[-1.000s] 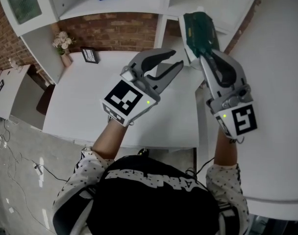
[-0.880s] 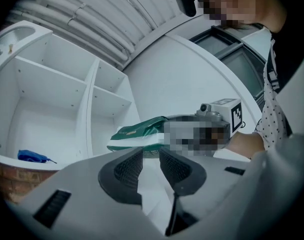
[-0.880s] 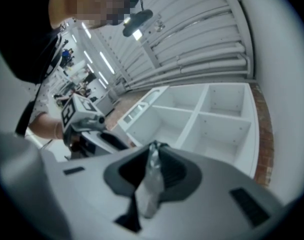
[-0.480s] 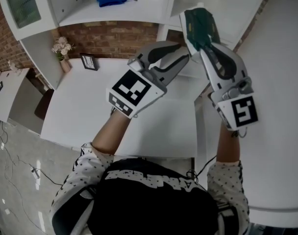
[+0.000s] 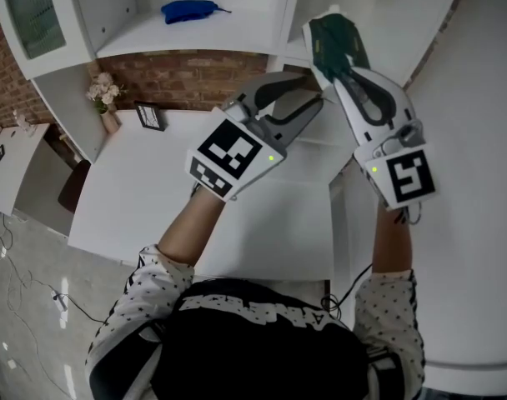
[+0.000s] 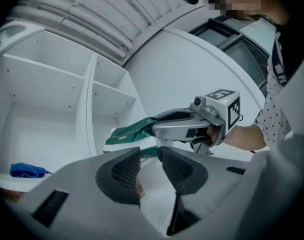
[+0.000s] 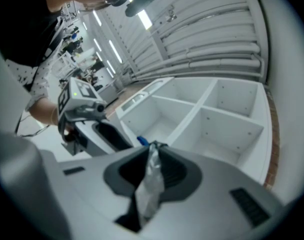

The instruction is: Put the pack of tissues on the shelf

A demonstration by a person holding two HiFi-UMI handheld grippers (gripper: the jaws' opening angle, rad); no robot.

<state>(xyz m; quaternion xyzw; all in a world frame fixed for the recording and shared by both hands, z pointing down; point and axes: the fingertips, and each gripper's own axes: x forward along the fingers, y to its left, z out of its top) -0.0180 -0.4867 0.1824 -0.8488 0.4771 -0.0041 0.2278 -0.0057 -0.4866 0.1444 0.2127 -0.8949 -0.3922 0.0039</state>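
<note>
My right gripper [image 5: 340,63] is shut on a green and white pack of tissues [image 5: 334,38] and holds it up in front of the white shelf [image 5: 237,25]. In the right gripper view, the pack's silvery edge [image 7: 150,184] is pinched between the pads, with open shelf compartments [image 7: 227,129] beyond. My left gripper [image 5: 308,98] hovers just left of the pack; its jaws are opening and nothing is between them. The left gripper view shows its own jaws [image 6: 149,156] apart, and past them the pack [image 6: 128,134] held in the right gripper [image 6: 157,130].
A blue cloth-like thing [image 5: 189,10] lies on the left shelf board. Below the shelf, a white table [image 5: 237,207] runs along a brick wall [image 5: 187,69], with a small picture frame [image 5: 151,117] and a flower vase [image 5: 106,90]. A round white tabletop [image 5: 474,223] sits at the right.
Both grippers have moved up and forward toward the shelf. The left gripper has come closer to the pack, which stays in the right gripper's hold.
</note>
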